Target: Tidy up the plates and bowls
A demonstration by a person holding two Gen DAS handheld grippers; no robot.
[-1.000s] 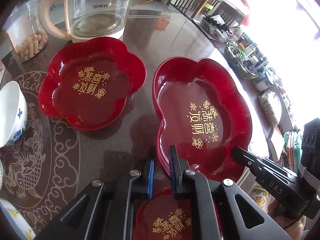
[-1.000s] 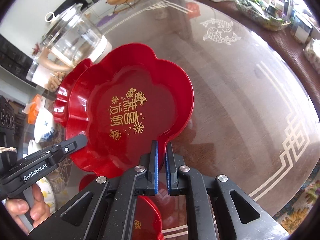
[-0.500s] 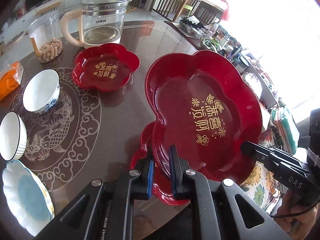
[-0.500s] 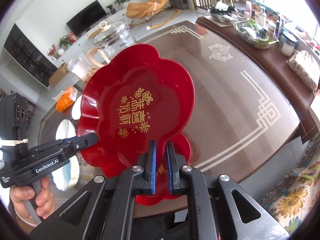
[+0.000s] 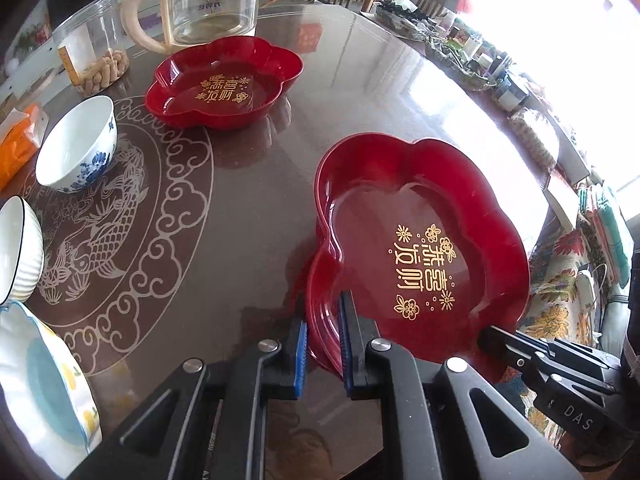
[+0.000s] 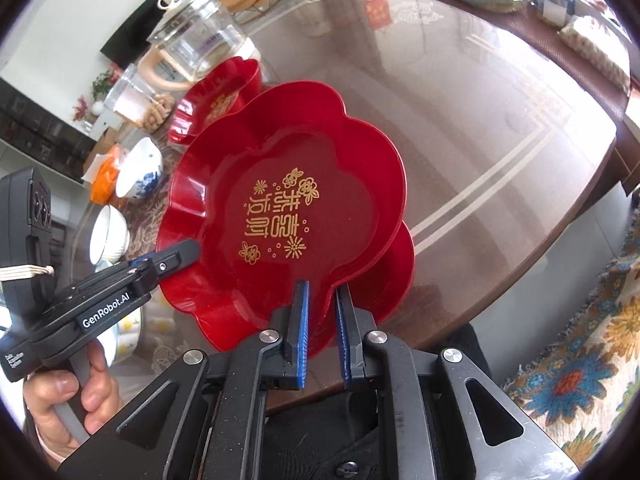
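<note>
In the left wrist view, the left hand-held gripper (image 5: pixel 323 344) was clenched on the near rim of the red flower-shaped plate (image 5: pixel 424 248), which sat nested over a second red plate (image 5: pixel 316 280) at the front edge of the surface (image 5: pixel 256 216); a third red plate (image 5: pixel 224 84) stood well apart by the glass kettle (image 5: pixel 208 4). The plate looked like light, stiff, glossy plastic, likely slippery, so its thin scalloped rim seemed the place to pinch. White bowls (image 5: pixel 76 148) lined the left edge. In the right wrist view, the right hand-held gripper (image 6: pixel 322 332) straddled the plate's (image 6: pixel 288 216) opposite rim, its jaws having just been easing apart, pads seemingly no longer pressing. The surface (image 6: pixel 500 128) was a dark, glass-topped round table in a bright living room, with a patterned rug (image 6: pixel 580 360) below.
</note>
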